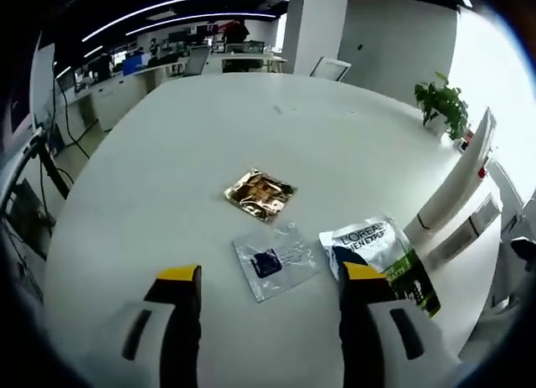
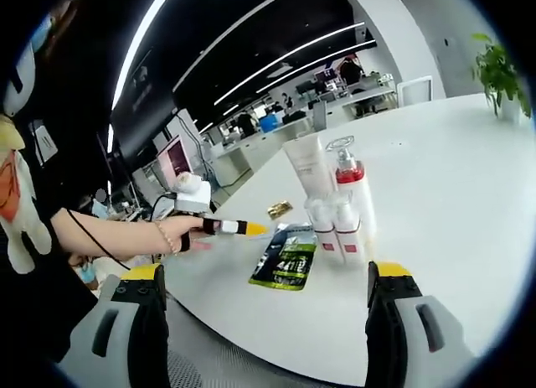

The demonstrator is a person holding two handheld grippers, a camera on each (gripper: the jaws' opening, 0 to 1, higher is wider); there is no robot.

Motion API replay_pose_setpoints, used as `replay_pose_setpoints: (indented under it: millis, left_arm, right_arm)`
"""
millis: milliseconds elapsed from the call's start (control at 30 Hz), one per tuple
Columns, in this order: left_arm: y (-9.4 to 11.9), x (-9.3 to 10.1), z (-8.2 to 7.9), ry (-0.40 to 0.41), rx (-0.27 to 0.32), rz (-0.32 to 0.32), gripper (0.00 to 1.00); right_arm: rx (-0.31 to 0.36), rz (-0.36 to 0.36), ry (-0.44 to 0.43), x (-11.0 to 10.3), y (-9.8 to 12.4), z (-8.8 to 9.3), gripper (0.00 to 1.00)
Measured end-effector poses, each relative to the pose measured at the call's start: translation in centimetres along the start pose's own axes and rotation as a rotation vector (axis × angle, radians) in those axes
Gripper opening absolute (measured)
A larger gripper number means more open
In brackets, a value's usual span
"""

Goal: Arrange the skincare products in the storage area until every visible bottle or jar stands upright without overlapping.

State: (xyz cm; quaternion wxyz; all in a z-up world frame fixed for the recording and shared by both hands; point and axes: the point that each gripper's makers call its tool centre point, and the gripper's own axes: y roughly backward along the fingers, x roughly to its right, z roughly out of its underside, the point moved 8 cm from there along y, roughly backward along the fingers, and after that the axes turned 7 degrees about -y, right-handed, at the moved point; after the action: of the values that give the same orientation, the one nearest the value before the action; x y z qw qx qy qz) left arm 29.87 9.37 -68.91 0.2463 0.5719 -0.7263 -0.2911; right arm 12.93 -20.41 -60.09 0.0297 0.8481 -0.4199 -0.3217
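Sachets lie flat on the white table [image 1: 201,145] in the left gripper view: a gold foil sachet [image 1: 260,194] mid-table, a clear sachet [image 1: 275,260] with a dark blue patch just nearer us, and a silver-and-green sachet [image 1: 378,254] to its right, partly behind the left gripper's right jaw. We read "L'OREAL" and "MEN EXPERT" on that last one. White tubes [image 1: 456,191] lie on their side at the right edge of that view, with a potted plant [image 1: 444,103] beyond them and desks and chairs far behind. We see the left gripper [image 1: 270,279] low over the table, its yellow-tipped jaws wide apart with nothing between them. In the right gripper view the upright group stands well apart from the jaws: a white tube [image 2: 308,168] standing on end, a pump bottle [image 2: 348,183] with a red band beside it, and two small clear bottles [image 2: 337,229] in front, all close together. A green sachet [image 2: 289,261] lies flat just left of them, print too small for us to read. The right gripper [image 2: 270,279] is held above the near table edge, jaws spread wide, empty. A person's hand [image 2: 180,235] reaches in from the left holding the other gripper, its yellow tip over the table near the green sachet.
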Motion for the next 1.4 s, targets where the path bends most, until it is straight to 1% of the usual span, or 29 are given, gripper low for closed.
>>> replay_pose_setpoints:
  millis: [100,167,233,267,300,333,400,500,667,700,733,767,800,833,867,933,967,1000,1033,1100,1133,1233,1267,1333,1367,1400]
  left_arm:
    - [-0.4,0.1,0.1,0.014,-0.012,-0.032,0.57]
    - [-1.0,0.0,0.2,0.024,-0.017,-0.046,0.55]
    - [-1.7,0.0,0.1,0.023,-0.021,-0.057,0.56]
    - [-2.0,0.2,-0.4,0.012,-0.026,-0.050,0.56]
    - [-2.2,0.3,-0.5,0.007,-0.030,-0.052,0.57]
    - [-2.1,0.0,-0.3,-0.004,-0.031,-0.056,0.57]
    - [-2.3,0.0,-0.2,-0.014,-0.035,-0.064,0.56]
    - [-2.4,0.1,-0.2,-0.005,-0.041,-0.062,0.56]
    - [-2.3,0.4,-0.1,-0.013,-0.039,-0.073,0.56]
    - [-2.3,0.4,-0.1,-0.016,-0.041,-0.078,0.54]
    - [-2.2,0.1,0.2,-0.054,-0.073,-0.106,0.51]
    - [-2.3,-0.1,-0.2,-0.090,-0.041,-0.109,0.50]
    - [-1.7,0.5,0.1,-0.037,-0.066,-0.101,0.48]
    - [-1.3,0.5,0.0,-0.032,-0.056,-0.101,0.47]
    - [-2.0,-0.1,-0.1,-0.037,-0.051,-0.102,0.46]
    - [-2.6,-0.7,-0.1,-0.042,-0.047,-0.102,0.42]
    - [-2.7,-1.0,-0.1,-0.041,-0.048,-0.104,0.37]
    - [-3.1,-1.2,-0.1,-0.054,-0.046,-0.092,0.35]
    - [-3.3,-1.4,0.0,-0.051,-0.046,-0.096,0.34]
    - [-3.1,-1.2,0.0,-0.060,-0.034,-0.087,0.34]
    - [-2.2,-0.7,0.0,-0.073,-0.012,-0.099,0.34]
    - [-1.1,0.0,0.5,-0.067,-0.001,-0.102,0.34]
    - [-1.3,-0.2,0.4,-0.045,-0.023,-0.088,0.34]
    - [-1.6,-0.8,0.3,-0.031,-0.033,-0.072,0.34]
    - [-1.6,-0.8,0.3,-0.031,-0.033,-0.072,0.34]
    - [-0.9,-0.5,0.6,-0.035,-0.023,-0.082,0.34]
  right_arm:
    - [0.003,0.006,-0.011,0.2,0.0,0.0,1.00]
    - [0.002,0.010,-0.014,0.2,0.0,0.0,1.00]
    - [0.002,0.013,-0.016,0.2,0.0,0.0,1.00]
    - [0.001,0.015,-0.017,0.2,0.0,0.0,1.00]
    - [0.000,0.015,-0.019,0.3,0.0,0.0,1.00]
    - [0.001,0.016,-0.020,0.3,0.0,0.0,1.00]
    - [0.001,0.021,-0.022,0.4,0.0,0.0,1.00]
    - [0.005,0.024,-0.025,0.6,0.0,-0.1,1.00]
    - [0.002,0.028,-0.026,0.6,0.0,0.0,1.00]
    - [0.001,0.029,-0.025,0.7,0.0,0.0,1.00]
    - [0.002,0.030,-0.027,0.7,0.0,0.0,1.00]
    - [0.004,0.030,-0.027,0.7,0.0,0.0,1.00]
    - [0.005,0.032,-0.027,0.8,0.0,-0.1,1.00]
    - [0.005,0.032,-0.027,0.8,0.0,-0.1,1.00]
    - [0.005,0.032,-0.028,0.7,0.0,0.0,1.00]
    - [0.006,0.033,-0.027,0.7,0.0,-0.1,1.00]
    - [0.006,0.033,-0.026,0.7,0.0,-0.1,1.00]
    - [0.005,0.033,-0.026,0.6,0.0,0.0,1.00]
    - [0.005,0.032,-0.026,0.6,0.0,0.0,1.00]
    - [0.007,0.033,-0.025,0.7,0.0,-0.1,1.00]
    - [0.008,0.034,-0.025,0.7,0.0,-0.1,1.00]
    - [0.013,0.034,-0.025,0.7,0.0,-0.1,1.00]
    - [0.014,0.034,-0.024,0.7,0.0,-0.1,1.00]
    - [0.019,0.031,-0.023,0.6,0.0,-0.1,1.00]
    - [0.024,0.026,-0.026,0.5,0.0,-0.2,1.00]
    - [0.026,0.028,-0.027,0.6,0.1,-0.2,1.00]
